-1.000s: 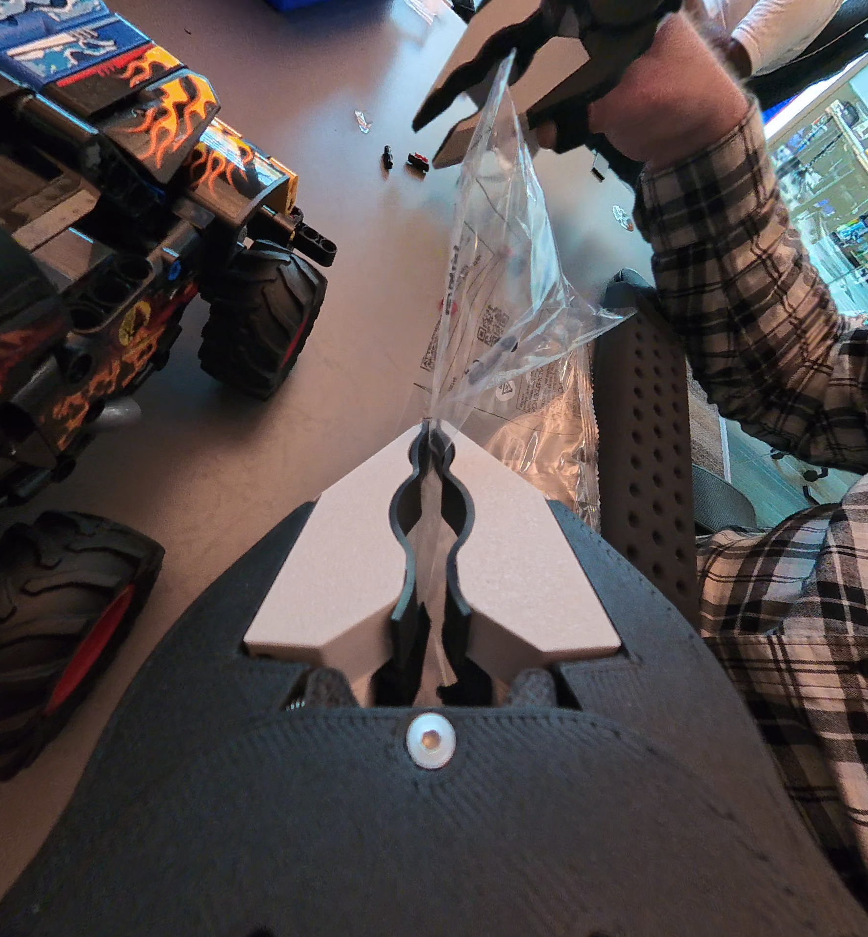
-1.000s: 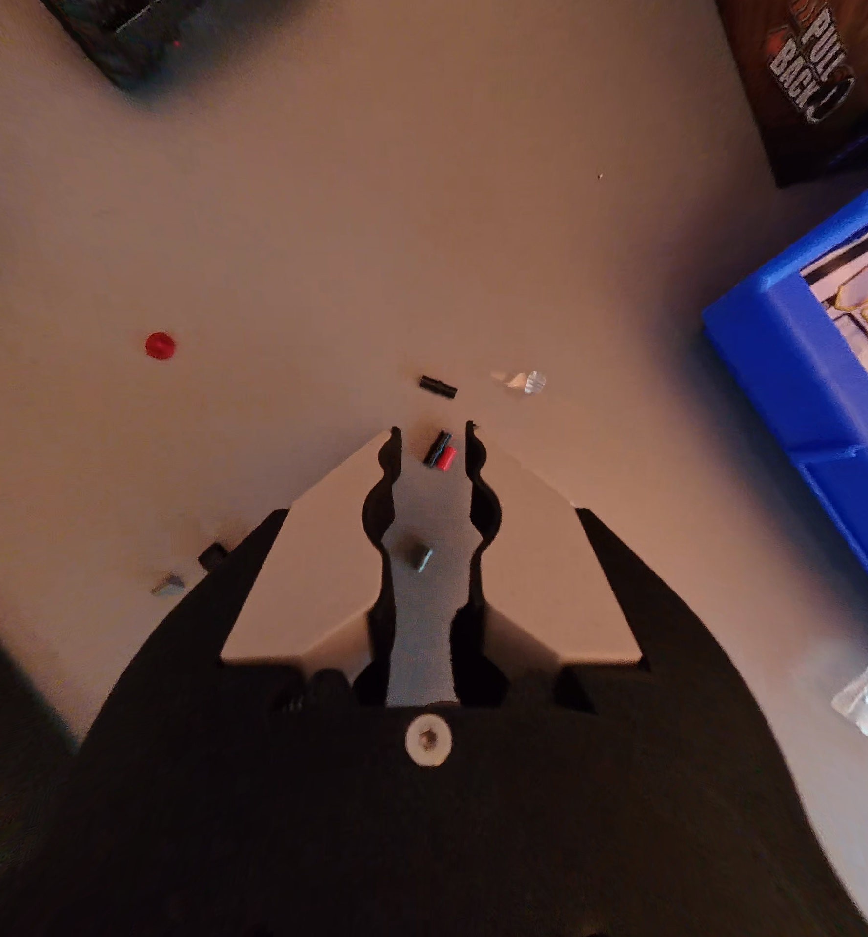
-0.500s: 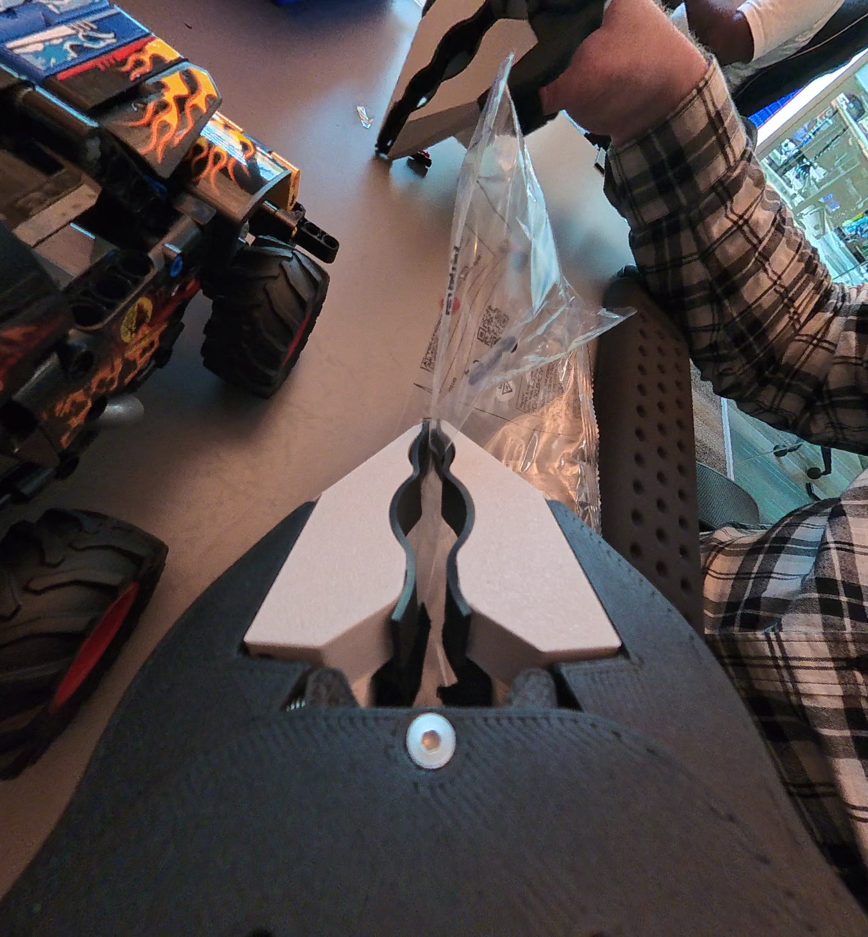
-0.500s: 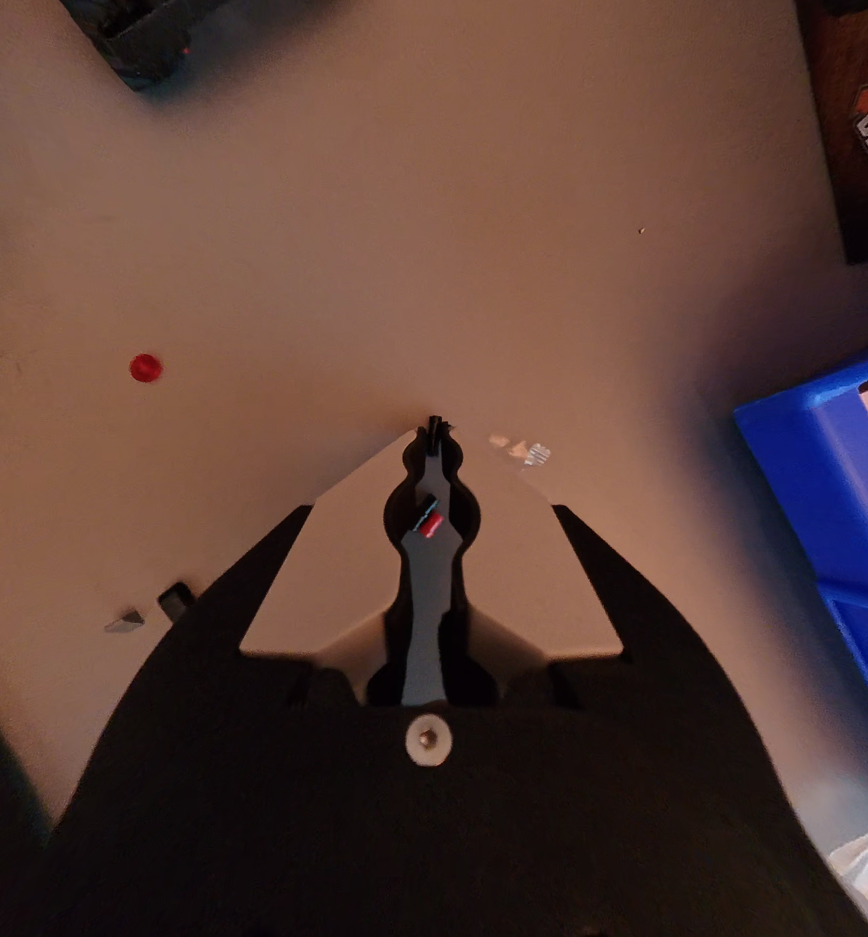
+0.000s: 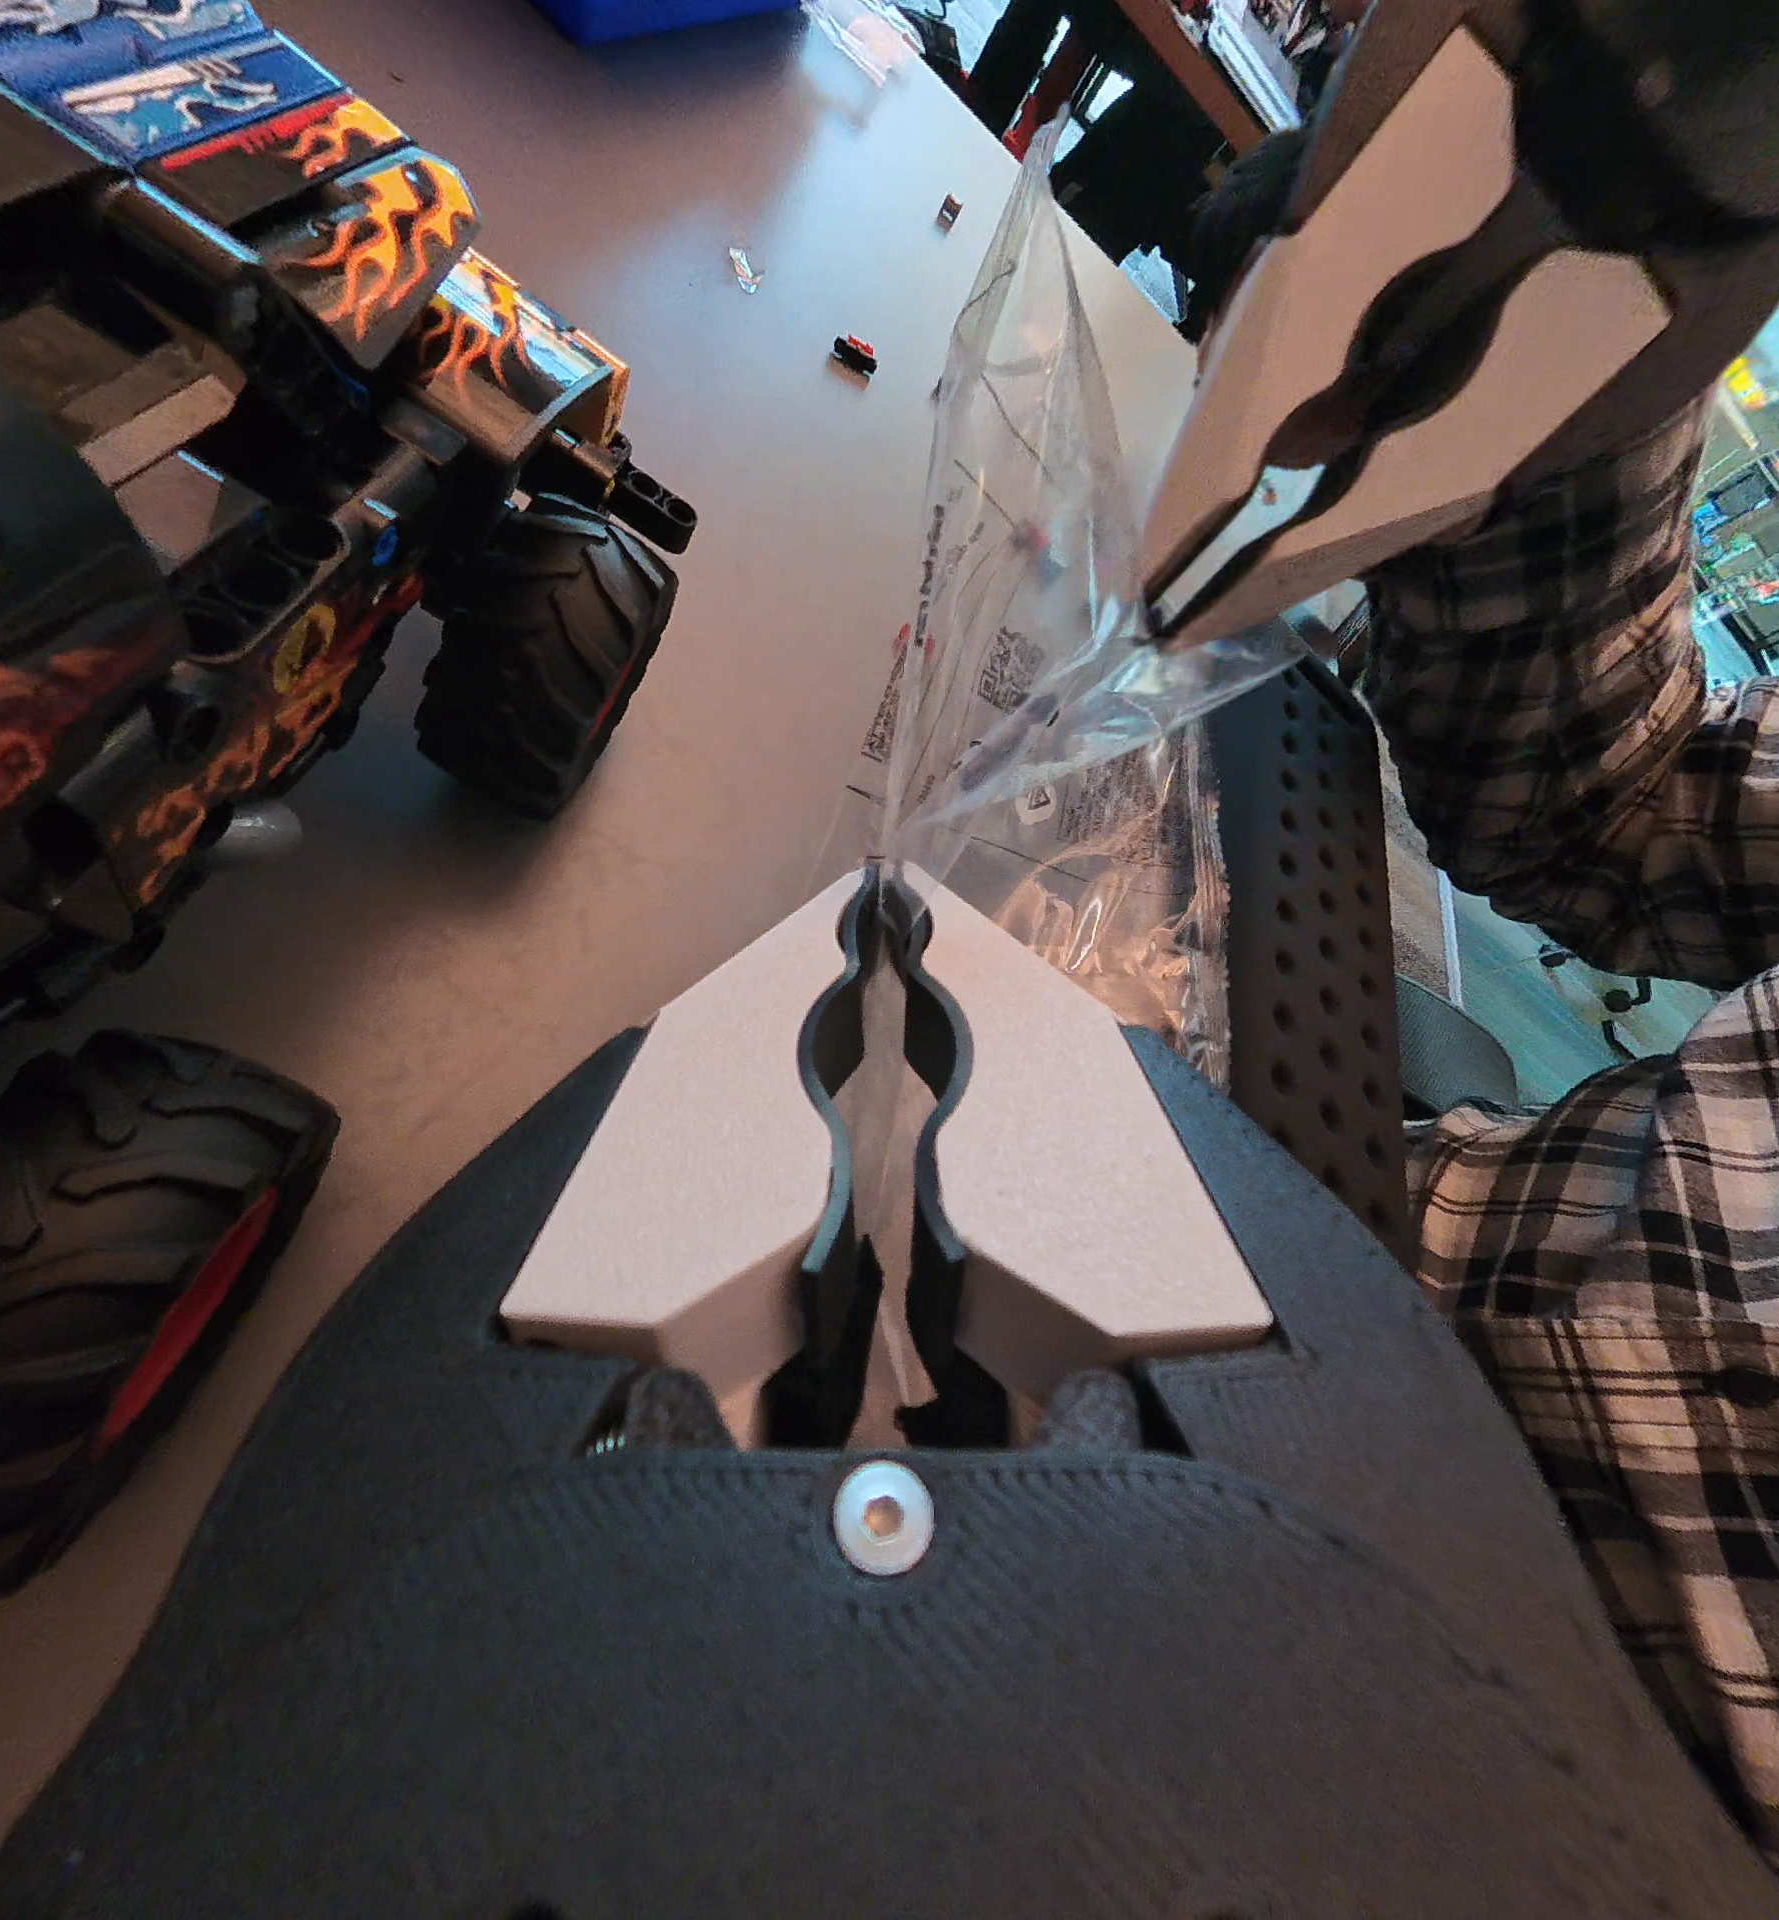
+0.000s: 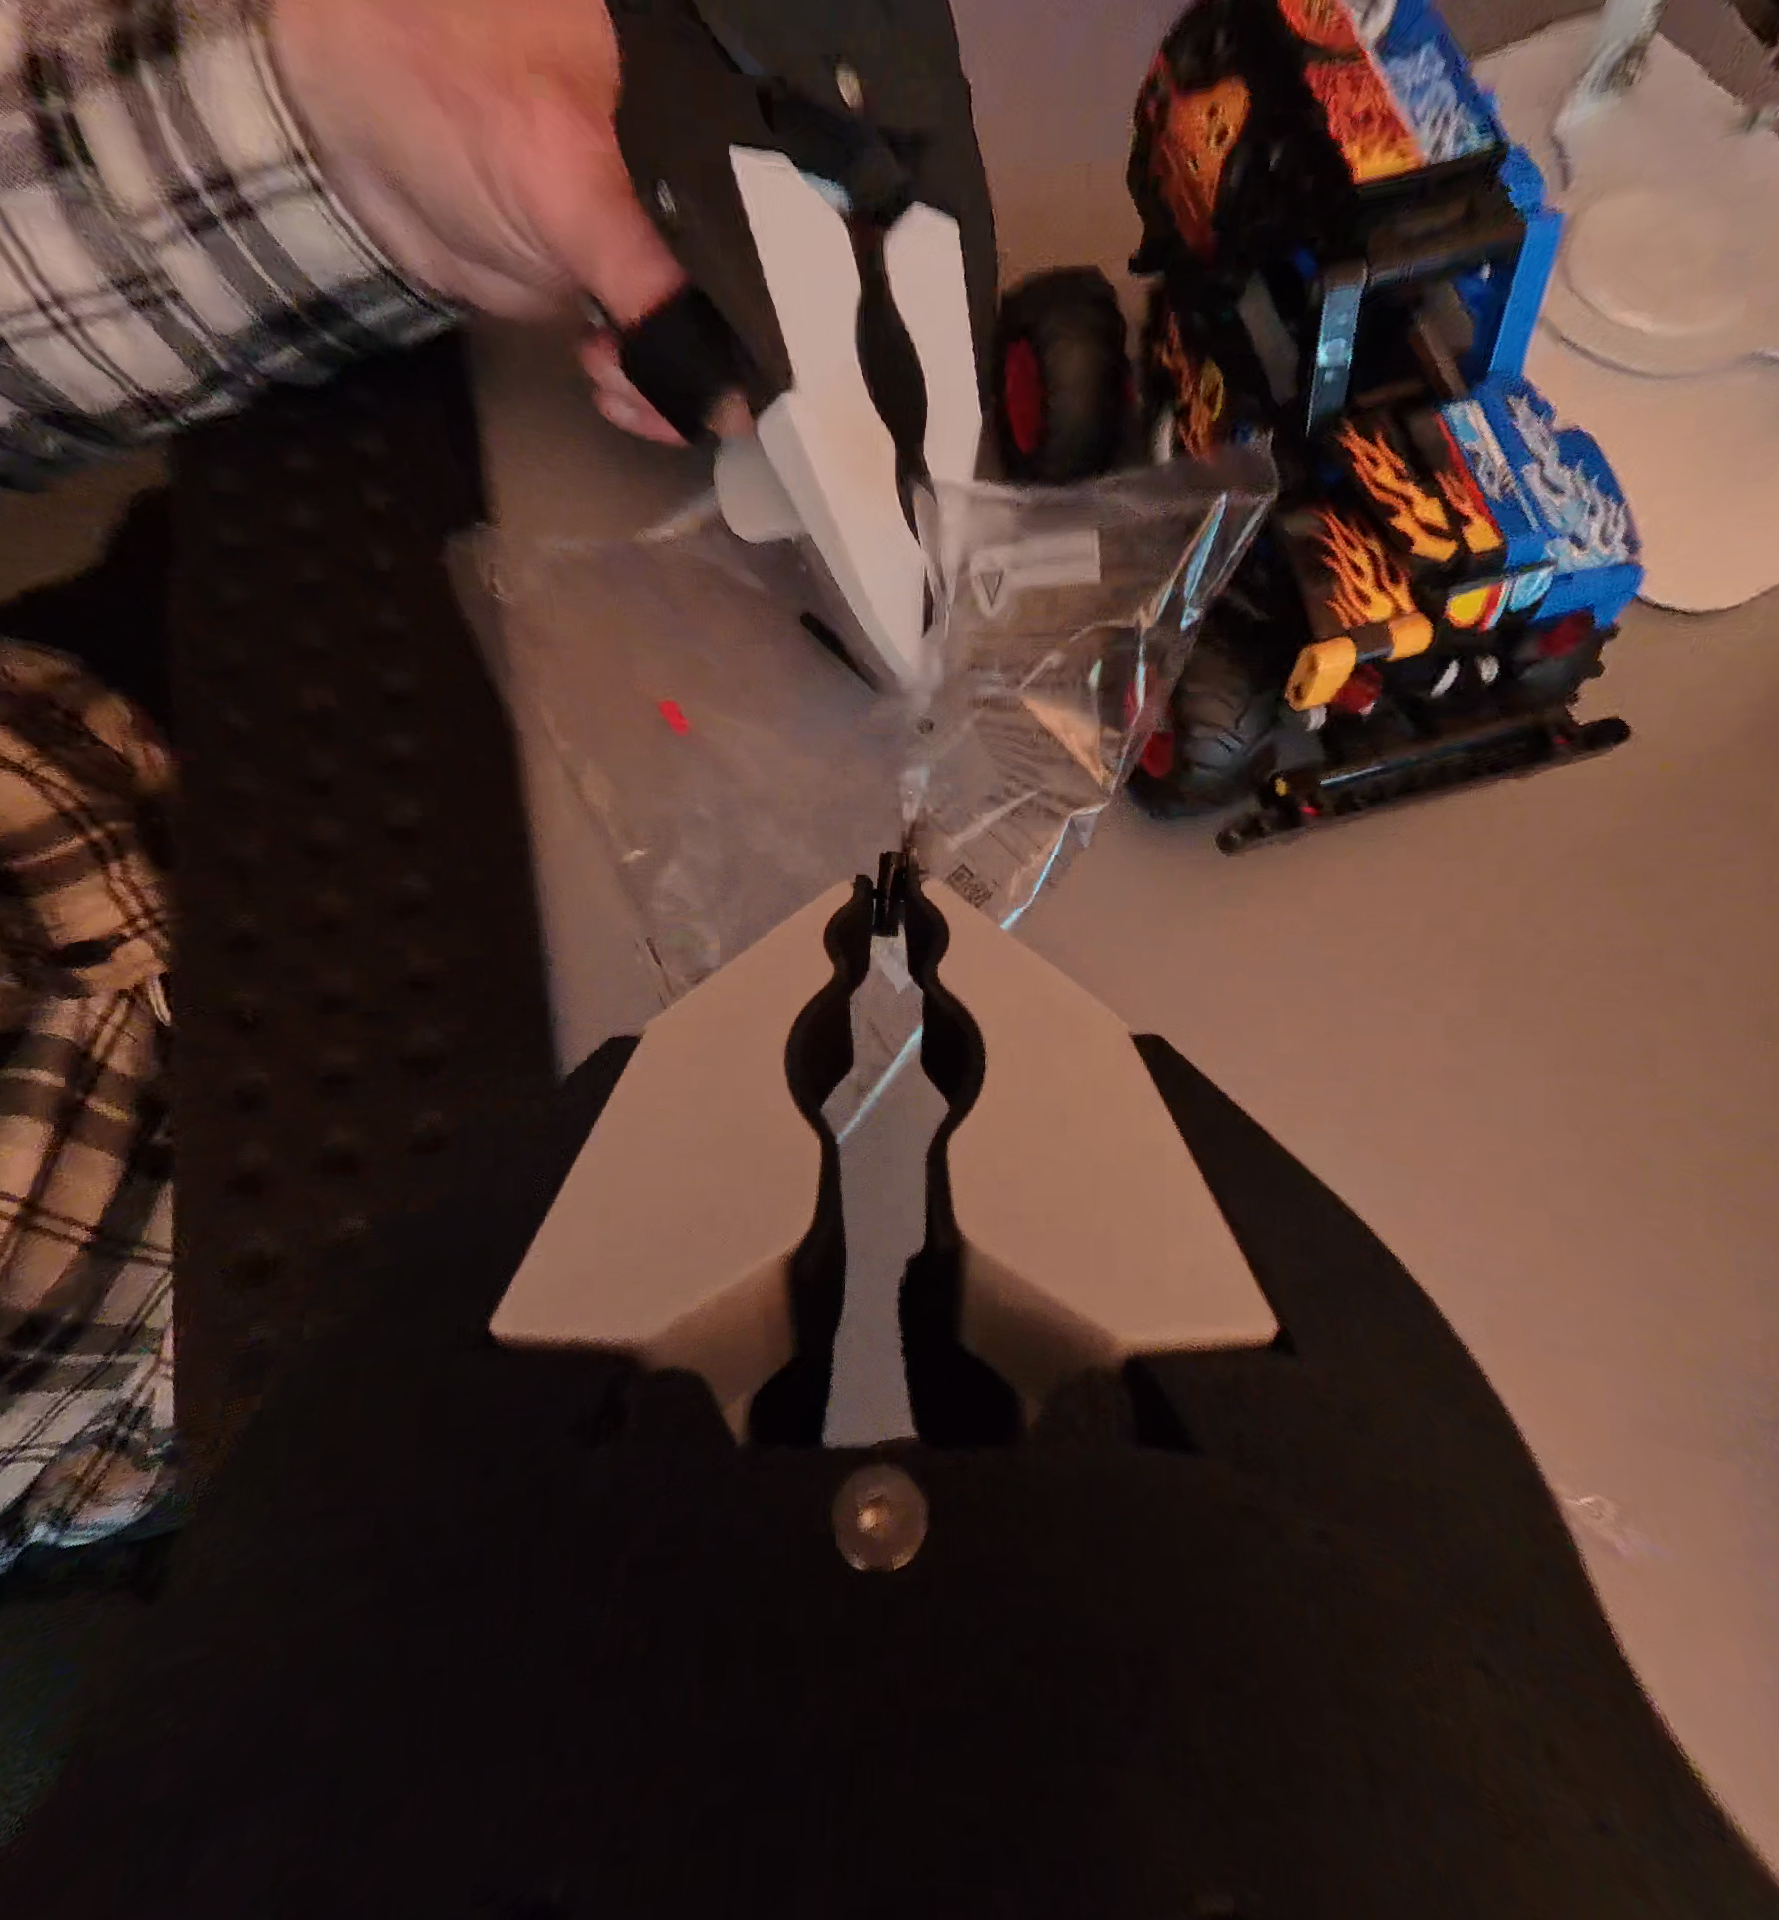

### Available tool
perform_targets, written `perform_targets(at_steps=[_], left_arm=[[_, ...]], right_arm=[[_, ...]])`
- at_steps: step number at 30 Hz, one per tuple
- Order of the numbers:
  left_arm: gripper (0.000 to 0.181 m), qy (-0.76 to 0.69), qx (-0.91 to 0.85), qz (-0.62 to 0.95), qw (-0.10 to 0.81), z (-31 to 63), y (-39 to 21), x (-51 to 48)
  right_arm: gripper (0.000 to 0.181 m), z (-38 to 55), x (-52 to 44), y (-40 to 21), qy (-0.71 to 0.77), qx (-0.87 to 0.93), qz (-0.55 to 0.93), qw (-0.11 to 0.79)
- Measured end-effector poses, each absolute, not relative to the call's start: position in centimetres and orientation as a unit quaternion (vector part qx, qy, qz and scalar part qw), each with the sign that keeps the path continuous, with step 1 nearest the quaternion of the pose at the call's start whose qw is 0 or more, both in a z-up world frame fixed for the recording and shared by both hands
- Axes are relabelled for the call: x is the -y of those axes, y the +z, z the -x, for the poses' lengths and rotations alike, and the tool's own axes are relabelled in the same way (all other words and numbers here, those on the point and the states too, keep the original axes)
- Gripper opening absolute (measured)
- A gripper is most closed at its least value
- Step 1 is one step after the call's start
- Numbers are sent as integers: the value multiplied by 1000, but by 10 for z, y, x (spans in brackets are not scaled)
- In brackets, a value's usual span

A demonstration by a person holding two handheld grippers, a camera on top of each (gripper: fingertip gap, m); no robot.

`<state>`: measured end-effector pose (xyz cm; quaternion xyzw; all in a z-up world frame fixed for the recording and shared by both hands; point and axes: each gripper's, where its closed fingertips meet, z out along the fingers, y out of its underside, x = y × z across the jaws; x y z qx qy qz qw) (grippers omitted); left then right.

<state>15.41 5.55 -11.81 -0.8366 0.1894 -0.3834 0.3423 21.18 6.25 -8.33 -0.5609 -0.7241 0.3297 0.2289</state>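
Note:
My left gripper (image 5: 880,883) is shut on the edge of a clear plastic bag (image 5: 1010,582) and holds it upright above the table. It also shows in the right wrist view (image 6: 911,623), gripped by a hand, with the bag (image 6: 1072,603) beside it. My right gripper (image 6: 890,902) is shut on a small black pin (image 6: 887,881). Its tips are right at the bag's edge. In the left wrist view the right gripper (image 5: 1160,623) touches the bag's upper right side. A few small parts lie inside the bag.
A toy monster truck with flame stickers (image 5: 272,447) (image 6: 1384,468) stands on the grey table. A second clear bag (image 6: 677,707) lies flat under the held one. A black-and-red pin (image 5: 854,353) and a clear piece (image 5: 745,268) lie farther off. A perforated dark chair back (image 5: 1300,935) stands at the table edge.
My right gripper shut on the black pin on the table, lifted it and swung over to the bag. My left gripper has kept the bag still.

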Motion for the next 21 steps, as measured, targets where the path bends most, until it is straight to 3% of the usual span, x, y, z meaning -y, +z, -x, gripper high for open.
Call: perform_targets(at_steps=[10, 13, 21], left_arm=[[0, -385, -188, 834, 347, -153, -114, -55], [0, -386, -186, 832, 351, -152, -112, -55], [0, -385, -193, 834, 344, -156, -116, -55]], right_arm=[[12, -247, -114, -64, 282, 679, 612, 291], [23, -302, -177, -94, 207, 636, 689, 279], [20, -330, -218, -154, 195, 608, 731, 240]])
